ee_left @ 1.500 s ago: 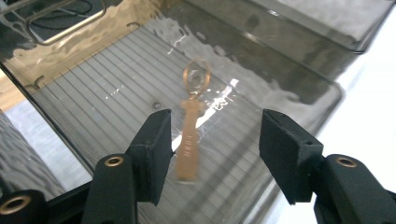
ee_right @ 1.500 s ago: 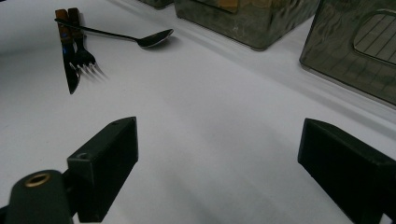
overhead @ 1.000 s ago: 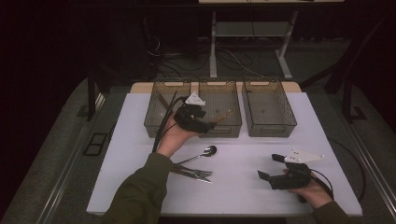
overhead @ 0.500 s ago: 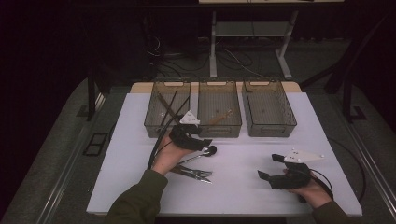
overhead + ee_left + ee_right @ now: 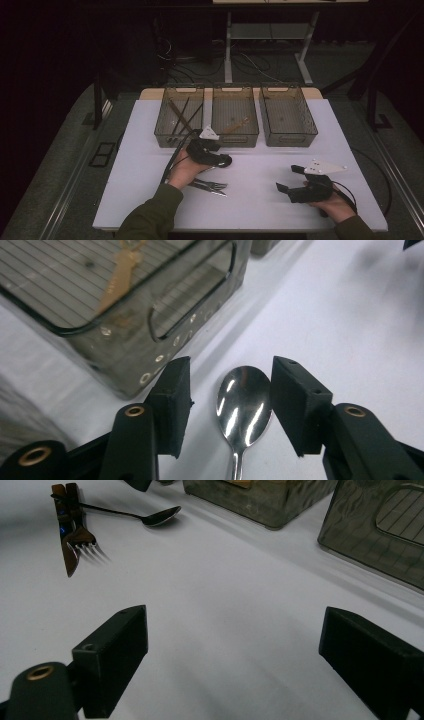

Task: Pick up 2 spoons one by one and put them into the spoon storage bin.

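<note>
A shiny metal spoon lies on the white table, just in front of the middle bin. My left gripper is low over it and open. In the left gripper view the spoon's bowl sits between the two jaws with a gap on each side. My right gripper rests near the table's front right, jaws wide open and holding nothing. From there the spoon lies far off to the left.
Three clear bins stand in a row at the back: the left bin holds dark sticks, the middle one a wooden utensil, and the right bin looks bare. A fork and a knife lie near the left hand.
My left gripper has come back from above the bins and down to the table, and now straddles the spoon's bowl. The right gripper has not moved.
</note>
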